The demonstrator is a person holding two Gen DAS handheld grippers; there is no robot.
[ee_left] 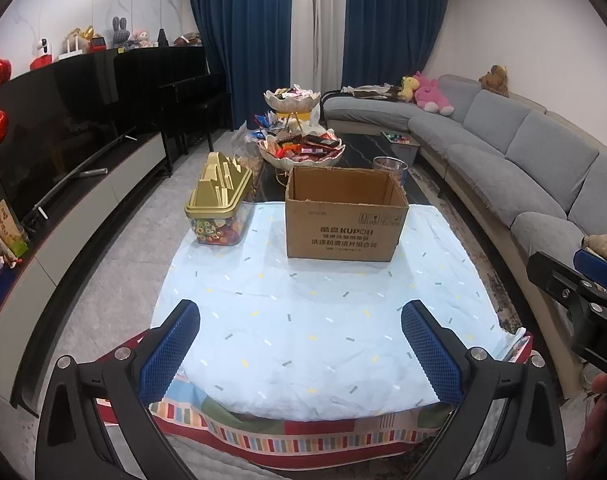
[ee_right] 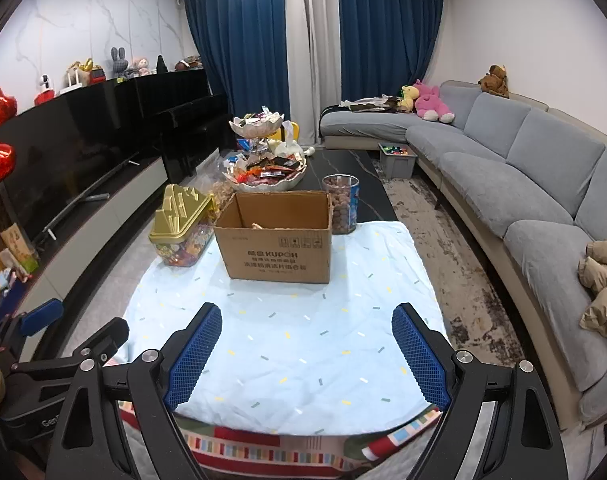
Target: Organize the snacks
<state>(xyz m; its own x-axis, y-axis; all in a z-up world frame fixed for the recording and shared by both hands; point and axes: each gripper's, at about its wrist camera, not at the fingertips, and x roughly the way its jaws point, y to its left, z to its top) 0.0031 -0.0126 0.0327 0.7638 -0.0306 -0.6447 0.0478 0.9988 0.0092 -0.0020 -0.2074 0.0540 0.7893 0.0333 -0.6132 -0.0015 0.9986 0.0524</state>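
Observation:
An open cardboard box [ee_left: 345, 216] [ee_right: 277, 240] stands on a light blue cloth [ee_left: 303, 320] [ee_right: 287, 340] over the table's near end. Left of it is a clear candy container with a gold lid [ee_left: 219, 204] [ee_right: 181, 224]. Behind it are a two-tier shell dish heaped with wrapped snacks [ee_left: 303, 148] [ee_right: 265, 174] and a clear jar of brown snacks [ee_left: 390, 168] [ee_right: 343, 204]. My left gripper [ee_left: 301, 348] is open and empty above the cloth's near part. My right gripper [ee_right: 306, 356] is open and empty there too, and shows at the right edge of the left wrist view [ee_left: 583, 280].
A grey corner sofa [ee_left: 523, 160] [ee_right: 523, 184] runs along the right with plush toys on it. A TV and low cabinet [ee_left: 63, 152] [ee_right: 75, 160] line the left wall. A grey bin of small items [ee_right: 397, 158] sits on the rug by the sofa.

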